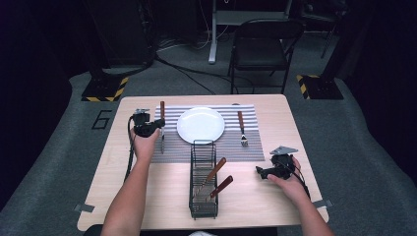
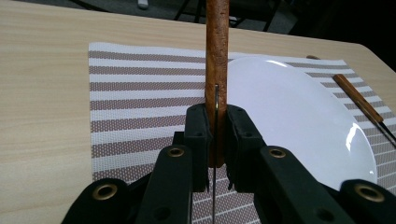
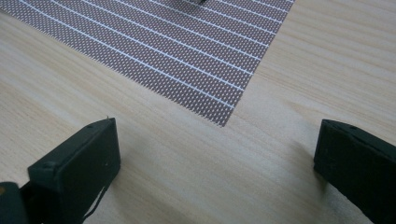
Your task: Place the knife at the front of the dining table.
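A table setting is being laid out on the light wooden worktop point(image 1: 275, 105). In the left hand-held gripper point(image 2: 215, 140) a knife with a reddish-brown wooden handle point(image 2: 217, 56) is clamped; the jaws are pressed narrowly on the lower part of the handle, and the thin metal blade edge is seen between them. In the high view this knife point(image 1: 162, 120) is held over the left part of the brown-and-white striped woven placemat point(image 1: 248, 147), just beside the round white plate point(image 1: 200, 124). It is probably kept parallel to the mat's short edge so that it can be laid down straight next to the plate, as a mirror of the fork with a wooden handle point(image 1: 241, 129), which lies already on the mat at the plate's other side.

The right hand-held gripper point(image 1: 268, 172) is rested on the worktop near the mat's corner, with its jaws wide apart and nothing between them. It seems to be parked there, away from the work.

In the black wire cutlery basket point(image 1: 203, 189), two more wooden-handled utensils point(image 1: 216, 179) are leaned, so more pieces may be waiting.
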`<state>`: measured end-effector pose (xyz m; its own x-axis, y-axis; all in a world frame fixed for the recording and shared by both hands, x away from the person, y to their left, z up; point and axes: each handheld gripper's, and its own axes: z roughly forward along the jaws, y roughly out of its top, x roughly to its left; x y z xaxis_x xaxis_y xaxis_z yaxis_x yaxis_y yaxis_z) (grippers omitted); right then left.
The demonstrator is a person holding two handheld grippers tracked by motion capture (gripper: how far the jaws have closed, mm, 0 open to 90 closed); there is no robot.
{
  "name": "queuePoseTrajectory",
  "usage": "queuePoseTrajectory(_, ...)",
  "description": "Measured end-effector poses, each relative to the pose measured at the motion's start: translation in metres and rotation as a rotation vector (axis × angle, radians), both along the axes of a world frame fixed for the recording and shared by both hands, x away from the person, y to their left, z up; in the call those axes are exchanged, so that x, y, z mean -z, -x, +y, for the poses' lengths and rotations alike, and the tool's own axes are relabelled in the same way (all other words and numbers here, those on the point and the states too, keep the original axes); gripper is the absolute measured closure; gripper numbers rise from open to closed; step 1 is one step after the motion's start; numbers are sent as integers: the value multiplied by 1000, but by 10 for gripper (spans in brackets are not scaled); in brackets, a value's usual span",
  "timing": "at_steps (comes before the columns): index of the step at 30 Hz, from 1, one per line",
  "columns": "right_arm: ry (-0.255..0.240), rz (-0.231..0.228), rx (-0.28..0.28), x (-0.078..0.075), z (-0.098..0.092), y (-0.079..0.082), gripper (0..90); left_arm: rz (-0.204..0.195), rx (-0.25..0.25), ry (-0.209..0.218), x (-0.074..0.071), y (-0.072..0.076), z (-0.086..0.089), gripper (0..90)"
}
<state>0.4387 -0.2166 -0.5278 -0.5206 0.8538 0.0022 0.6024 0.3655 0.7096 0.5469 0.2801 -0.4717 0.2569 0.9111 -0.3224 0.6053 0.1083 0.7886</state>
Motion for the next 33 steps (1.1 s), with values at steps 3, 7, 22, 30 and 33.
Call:
queuePoseTrajectory(3, -1, -2, 1, 0, 0, 0, 0, 10, -1, 6, 4, -7, -3, 803)
queuePoseTrajectory(7, 0, -4, 3, 0, 0, 0, 0, 33, -7, -15, 6, -13, -9, 803)
queuePoseTrajectory(22, 0, -3, -1, 0, 0, 0, 0, 91, -56, 53, 25, -26, -2, 798)
queuePoseTrajectory(30, 0, -3, -1, 0, 1, 0, 0, 122, -74, 81, 34, -31, 1, 797)
queuePoseTrajectory(33, 0, -2, -1, 0, 1, 0, 0, 136, -82, 85, 38, -32, 2, 797)
